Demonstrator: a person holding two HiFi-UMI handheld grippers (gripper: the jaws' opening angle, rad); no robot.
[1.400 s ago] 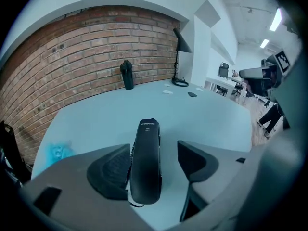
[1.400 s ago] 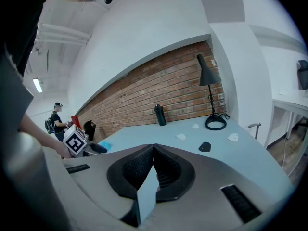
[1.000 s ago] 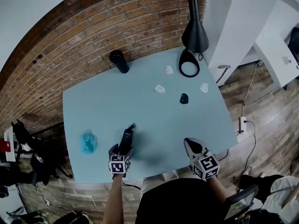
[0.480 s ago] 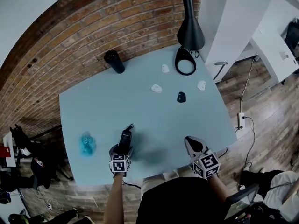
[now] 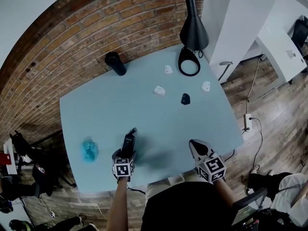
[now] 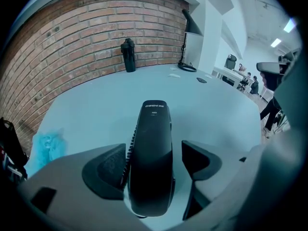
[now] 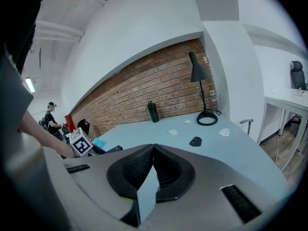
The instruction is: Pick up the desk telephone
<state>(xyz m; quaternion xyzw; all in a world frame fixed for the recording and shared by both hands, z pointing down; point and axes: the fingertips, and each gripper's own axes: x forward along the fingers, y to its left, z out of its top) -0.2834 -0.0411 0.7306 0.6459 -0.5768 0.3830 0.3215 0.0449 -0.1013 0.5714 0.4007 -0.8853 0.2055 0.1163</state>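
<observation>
A black telephone handset lies lengthwise on the pale blue table near its front edge, with a coiled cord along its left side. My left gripper is open and straddles the handset's near end. In the left gripper view the left pad rests against the cord side, and a narrow gap separates the right pad from the handset. My right gripper hovers over the front right of the table, apart from the handset. Its jaws are shut on nothing.
A black bottle stands at the back by the brick wall. A black desk lamp with a ring base is at the back right. Small white pieces and a black one lie mid-table. A blue crumpled thing lies at the left.
The head view has drifted a little. Both grippers and the handset keep the same places.
</observation>
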